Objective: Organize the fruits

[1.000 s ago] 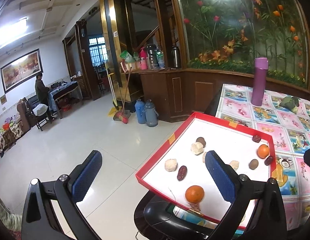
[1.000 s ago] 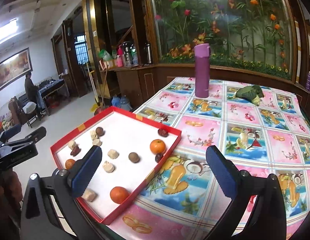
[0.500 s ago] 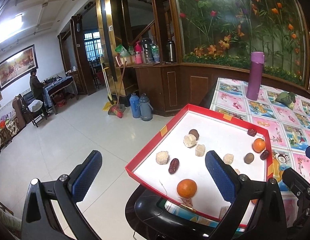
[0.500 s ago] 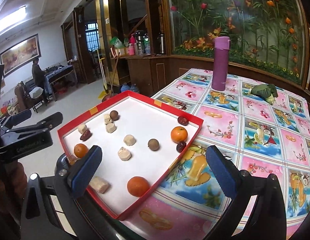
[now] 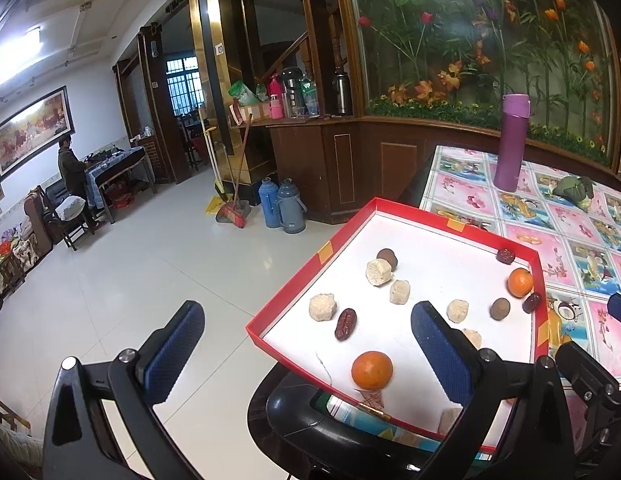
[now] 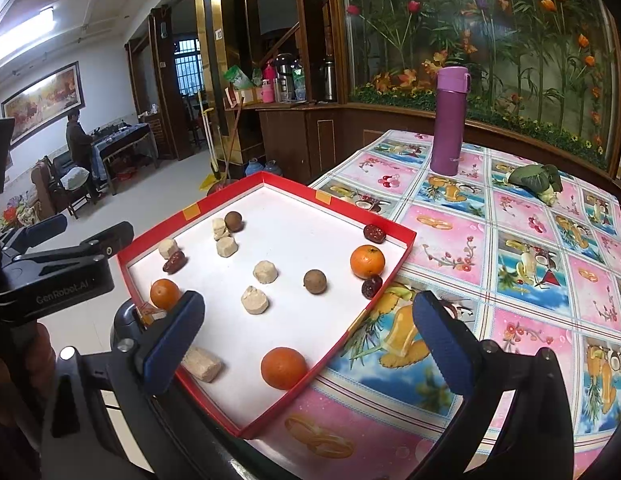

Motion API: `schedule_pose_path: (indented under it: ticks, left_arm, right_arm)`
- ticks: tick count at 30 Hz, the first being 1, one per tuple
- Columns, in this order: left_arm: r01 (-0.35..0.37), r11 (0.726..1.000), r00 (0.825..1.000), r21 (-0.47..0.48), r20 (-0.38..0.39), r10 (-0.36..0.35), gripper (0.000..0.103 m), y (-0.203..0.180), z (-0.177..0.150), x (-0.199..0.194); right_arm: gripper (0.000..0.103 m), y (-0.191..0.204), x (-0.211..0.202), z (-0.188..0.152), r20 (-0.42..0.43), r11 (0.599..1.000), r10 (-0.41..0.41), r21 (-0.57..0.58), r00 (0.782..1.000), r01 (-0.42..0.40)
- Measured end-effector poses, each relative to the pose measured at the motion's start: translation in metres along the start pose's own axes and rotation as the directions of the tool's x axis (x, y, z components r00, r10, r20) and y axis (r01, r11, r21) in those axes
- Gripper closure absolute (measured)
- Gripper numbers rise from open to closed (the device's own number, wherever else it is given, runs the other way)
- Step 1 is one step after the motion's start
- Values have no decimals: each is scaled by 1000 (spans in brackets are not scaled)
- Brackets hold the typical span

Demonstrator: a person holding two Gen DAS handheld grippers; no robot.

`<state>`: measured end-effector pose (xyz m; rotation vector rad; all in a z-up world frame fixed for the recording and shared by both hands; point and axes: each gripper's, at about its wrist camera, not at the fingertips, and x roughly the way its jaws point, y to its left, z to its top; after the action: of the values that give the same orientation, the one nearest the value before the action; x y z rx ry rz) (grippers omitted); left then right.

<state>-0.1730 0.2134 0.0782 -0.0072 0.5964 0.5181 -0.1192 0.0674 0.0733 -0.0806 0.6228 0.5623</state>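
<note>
Right claw (image 6: 306, 334) agape over red tray (image 6: 390, 276); oranges (image 6: 367, 261) glossy.

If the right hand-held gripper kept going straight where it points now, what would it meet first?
Probably the right wall of the red-rimmed white tray, near the dark red date. The right hand-held gripper is open and empty, and depth is uncertain in this fisheye view.

**Tray at the table's left corner, fruit scattered inside**

The tray (image 6: 394, 270) sits on the table (image 6: 522, 280), overhanging its left edge. Inside, one tangerine (image 6: 367, 261) lies by the right wall between two dates (image 6: 375, 233) (image 6: 371, 286); a longan (image 6: 315, 281) lies just left of it. Another tangerine (image 6: 283, 367) lies nearest; a third (image 6: 165, 293) is at the left wall. A thermos (image 6: 448, 120) stands behind, a leaf-wrapped bundle (image 6: 534, 178) to its right.
</note>
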Motion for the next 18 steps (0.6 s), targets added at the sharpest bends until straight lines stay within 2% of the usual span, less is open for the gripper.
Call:
schedule_pose_path:
  ticks: [18]
  left_arm:
    - [11,1000,1000,5,-23,-11,0,-7,0,4]
  right_arm:
    - [0,-1,6,-1,-5,1000,1,4,1000,-1]
